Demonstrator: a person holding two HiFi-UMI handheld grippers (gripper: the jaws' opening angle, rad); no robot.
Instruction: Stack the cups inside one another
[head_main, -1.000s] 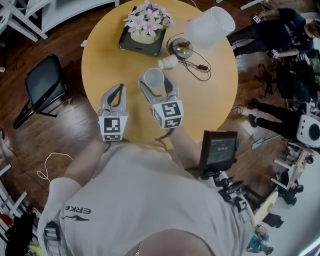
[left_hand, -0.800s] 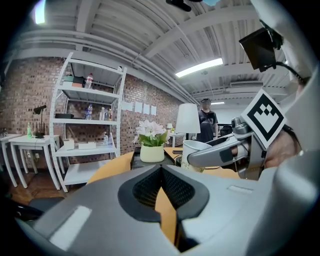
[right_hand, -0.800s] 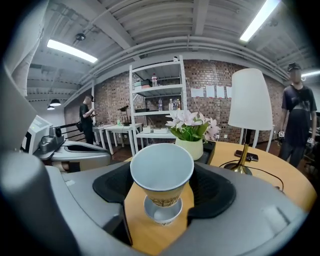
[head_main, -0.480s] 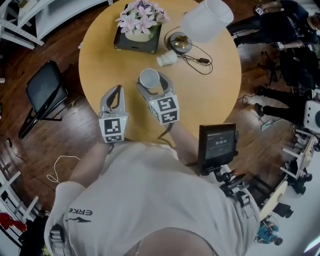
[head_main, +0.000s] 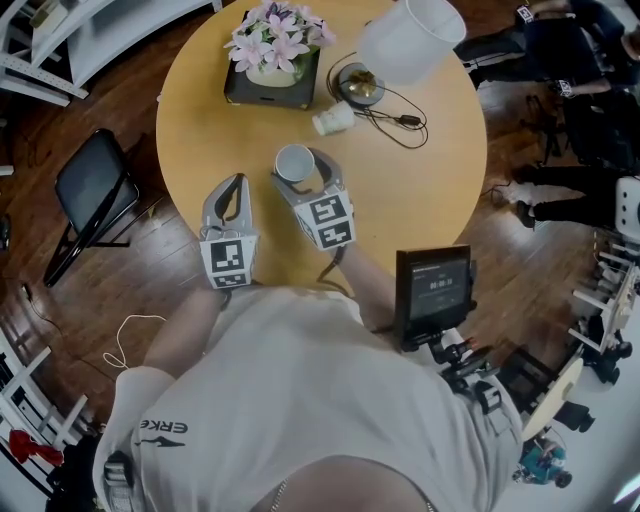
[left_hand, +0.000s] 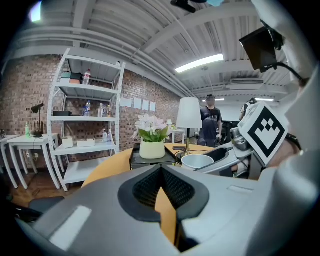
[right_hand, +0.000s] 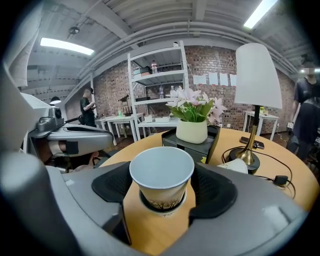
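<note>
The white paper cup with a dark printed band (right_hand: 161, 175) stands upright between the jaws of the right gripper (head_main: 298, 172), which pinch its lower body from both sides. A second cup (right_hand: 163, 212) appears to ring its base, its rim showing just under the print, so one nesting looks done or nearly seated. I cannot tell how deep the inner cup sits, nor whether the pair rests on the round yellow wooden table (head_main: 420, 200) or hangs just above it.

From this pair, near and at 1 o'clock in the head view, a white paper cup lying on its side (head_main: 335, 120) rests beside the foot of the brass-footed lamp with a white shade (head_main: 410, 45). It is not yet stacked and, by my judgement, is what remains of the task. At 8 o'clock, the left gripper (head_main: 232, 188) has its jaws pressed together on nothing. A pot of pink flowers (head_main: 272, 50) sits at 11 o'clock, well apart.
</note>
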